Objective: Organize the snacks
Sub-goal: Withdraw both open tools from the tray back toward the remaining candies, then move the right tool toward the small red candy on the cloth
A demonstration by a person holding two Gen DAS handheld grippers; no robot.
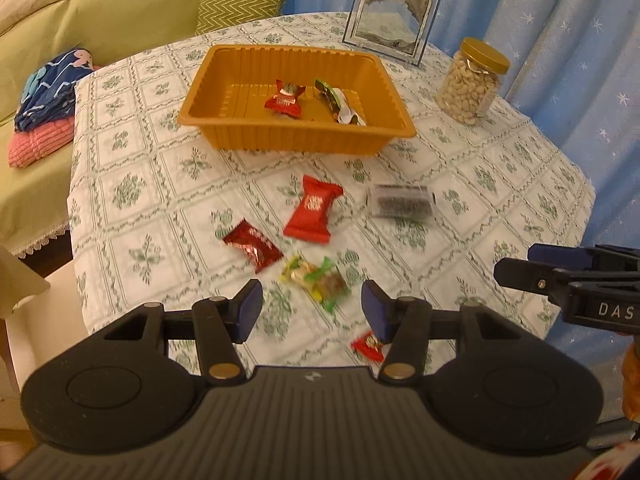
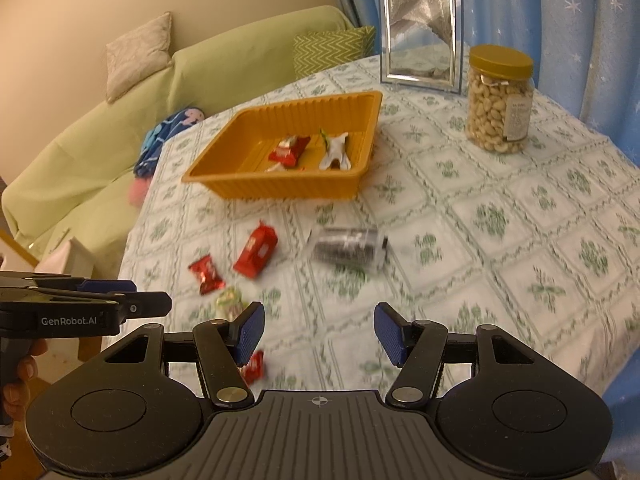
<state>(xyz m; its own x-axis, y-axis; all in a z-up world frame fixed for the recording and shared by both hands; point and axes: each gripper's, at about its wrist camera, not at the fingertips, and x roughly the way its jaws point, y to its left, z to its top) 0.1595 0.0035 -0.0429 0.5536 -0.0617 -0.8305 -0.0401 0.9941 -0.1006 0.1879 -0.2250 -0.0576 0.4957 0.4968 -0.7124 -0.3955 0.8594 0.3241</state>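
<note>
**Both grippers empty, hovering over loose snacks**

Left gripper (image 1: 312, 306): jaws apart, nothing between the pads, above the near table edge. Right gripper (image 2: 319, 330): also parted, empty, beside it.

Just ahead of the left one: green-yellow candy (image 1: 318, 280), small red candy (image 1: 370, 345) partly behind its right finger, dark-red foil candy (image 1: 252, 246), bigger red wrapped snack (image 1: 314, 210). Clear packet of dark bits (image 1: 400, 200) lies right of those, blurred.

Farther back, orange tray (image 1: 224, 120) holds one red candy (image 1: 285, 100) and a green-silver wrapper (image 1: 340, 102). Behind: cashew jar (image 1: 472, 82), picture frame (image 1: 392, 20). All on a green-patterned tablecloth (image 1: 160, 184).
</note>
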